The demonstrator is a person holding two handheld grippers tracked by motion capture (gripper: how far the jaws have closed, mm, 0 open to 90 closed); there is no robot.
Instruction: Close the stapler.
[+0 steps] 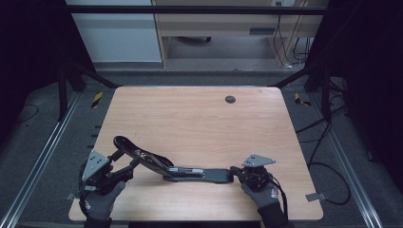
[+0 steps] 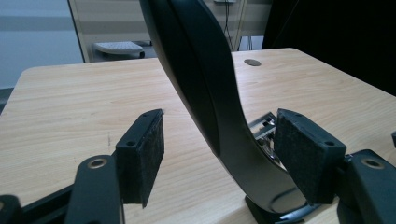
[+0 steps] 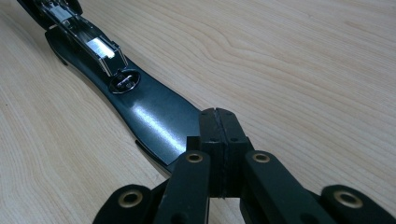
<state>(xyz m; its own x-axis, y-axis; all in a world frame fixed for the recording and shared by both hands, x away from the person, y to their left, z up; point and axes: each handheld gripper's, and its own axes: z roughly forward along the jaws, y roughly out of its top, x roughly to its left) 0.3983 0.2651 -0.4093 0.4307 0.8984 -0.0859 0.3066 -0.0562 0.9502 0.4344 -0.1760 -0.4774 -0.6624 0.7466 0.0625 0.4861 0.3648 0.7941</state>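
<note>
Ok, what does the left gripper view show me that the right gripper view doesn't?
Left gripper view: the stapler's curved top arm rising between the open left gripper pads, and the table's round cable hole. Right gripper view: the shut right gripper at the base end, plus the metal staple magazine. Both: the black stapler on the wooden table.

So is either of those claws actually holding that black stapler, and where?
The left gripper is open around the stapler's raised arm without clamping. The right gripper is shut at the base's end; whether it pinches it is unclear.
</note>
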